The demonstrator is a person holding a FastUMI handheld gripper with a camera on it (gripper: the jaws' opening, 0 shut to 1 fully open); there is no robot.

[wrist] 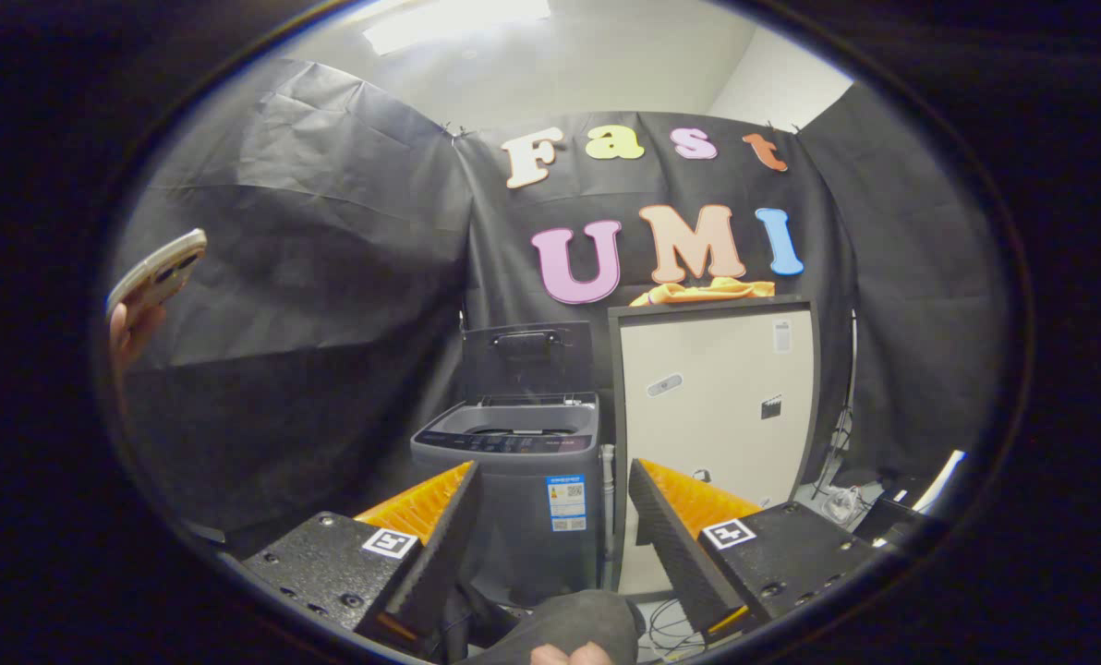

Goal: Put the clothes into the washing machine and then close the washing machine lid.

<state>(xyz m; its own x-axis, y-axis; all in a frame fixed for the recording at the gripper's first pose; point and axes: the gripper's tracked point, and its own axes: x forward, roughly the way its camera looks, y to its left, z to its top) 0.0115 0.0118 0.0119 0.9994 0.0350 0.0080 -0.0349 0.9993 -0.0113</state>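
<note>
Gripper view: the fingers [553, 485] stand wide apart, holding nothing; the washing machine [514, 462] waits beyond them, lid [527, 360] raised; the orange clothes [703, 292] lie atop the cabinet [717, 406] beside it; best approach high, then pinch a fold.

Orange clothes [704, 292] atop pale cabinet [717, 416]

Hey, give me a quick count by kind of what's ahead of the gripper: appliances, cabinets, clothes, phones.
Washing machines: 1, lid up, beyond the open hand-held gripper
Cabinets: 1, pale, beside the machine
Clothes: 1, orange garment on the cabinet top
Phones: 1, held in a hand off to the side
Total: 4
</note>
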